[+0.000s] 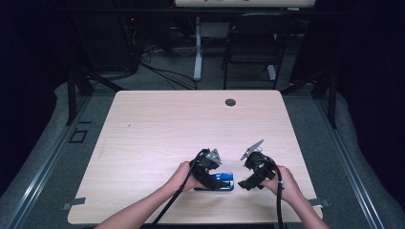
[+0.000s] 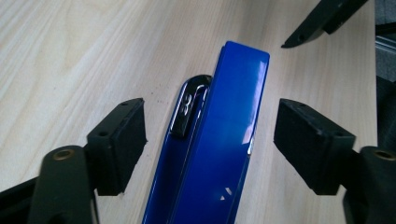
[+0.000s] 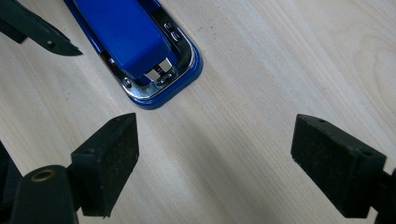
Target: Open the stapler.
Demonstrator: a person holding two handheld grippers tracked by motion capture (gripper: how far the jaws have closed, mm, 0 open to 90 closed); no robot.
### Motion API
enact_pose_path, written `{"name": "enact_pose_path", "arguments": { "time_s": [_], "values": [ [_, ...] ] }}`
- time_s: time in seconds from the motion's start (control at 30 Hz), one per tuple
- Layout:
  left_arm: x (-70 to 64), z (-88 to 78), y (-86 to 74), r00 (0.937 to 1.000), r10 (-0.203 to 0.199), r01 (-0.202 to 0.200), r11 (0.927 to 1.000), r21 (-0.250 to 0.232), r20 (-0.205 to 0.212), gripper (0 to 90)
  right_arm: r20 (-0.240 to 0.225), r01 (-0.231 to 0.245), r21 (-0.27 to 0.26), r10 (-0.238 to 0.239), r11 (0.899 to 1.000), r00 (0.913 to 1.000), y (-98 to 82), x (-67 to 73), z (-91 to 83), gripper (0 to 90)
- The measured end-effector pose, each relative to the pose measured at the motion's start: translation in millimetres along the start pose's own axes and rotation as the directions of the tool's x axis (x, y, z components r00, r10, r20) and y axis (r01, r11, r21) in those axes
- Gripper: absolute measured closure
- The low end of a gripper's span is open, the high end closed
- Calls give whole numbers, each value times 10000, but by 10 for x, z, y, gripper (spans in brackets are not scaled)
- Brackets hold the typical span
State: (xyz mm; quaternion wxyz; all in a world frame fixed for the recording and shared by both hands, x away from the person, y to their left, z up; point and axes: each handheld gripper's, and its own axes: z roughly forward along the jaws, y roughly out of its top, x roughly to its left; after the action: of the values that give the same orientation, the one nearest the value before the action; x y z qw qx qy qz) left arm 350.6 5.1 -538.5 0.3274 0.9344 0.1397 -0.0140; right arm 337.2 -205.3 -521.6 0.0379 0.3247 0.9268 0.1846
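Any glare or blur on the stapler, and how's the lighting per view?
High view: table evenly lit, surroundings dark, stapler small and soft. Left gripper view: sharp, pale glare streaks on the stapler's glossy top. Right gripper view: sharp, small glints on its chrome rim.

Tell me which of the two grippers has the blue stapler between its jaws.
The left gripper: its jaws straddle the blue stapler without touching it. The right gripper has bare table between its jaws, with the stapler's front end just ahead.
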Motion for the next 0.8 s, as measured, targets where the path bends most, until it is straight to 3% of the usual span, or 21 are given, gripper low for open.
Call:
{"name": "enact_pose_path", "arguments": {
  "time_s": [0.4, 0.53, 0.67, 0.8],
  "values": [
    [-29, 164, 89, 9987, 414, -421, 9989, 202, 304, 448, -49, 22, 65, -22, 10000, 10000, 7, -2, 20, 149],
    [-33, 174, 93, 9981, 515, -521, 9985, 179, 345, 489, -78, -19, 52, 19, 10000, 10000, 5, -4, 22, 149],
    [-36, 173, 93, 9973, 629, -633, 9979, 100, 373, 593, -9, 56, 212, -56, 9998, 10000, 10, -8, 17, 149],
    [-28, 148, 93, 9956, 816, -819, 9966, 57, 457, 606, -64, 39, 182, -37, 9998, 10000, 10, -11, 20, 149]
  ]
}}
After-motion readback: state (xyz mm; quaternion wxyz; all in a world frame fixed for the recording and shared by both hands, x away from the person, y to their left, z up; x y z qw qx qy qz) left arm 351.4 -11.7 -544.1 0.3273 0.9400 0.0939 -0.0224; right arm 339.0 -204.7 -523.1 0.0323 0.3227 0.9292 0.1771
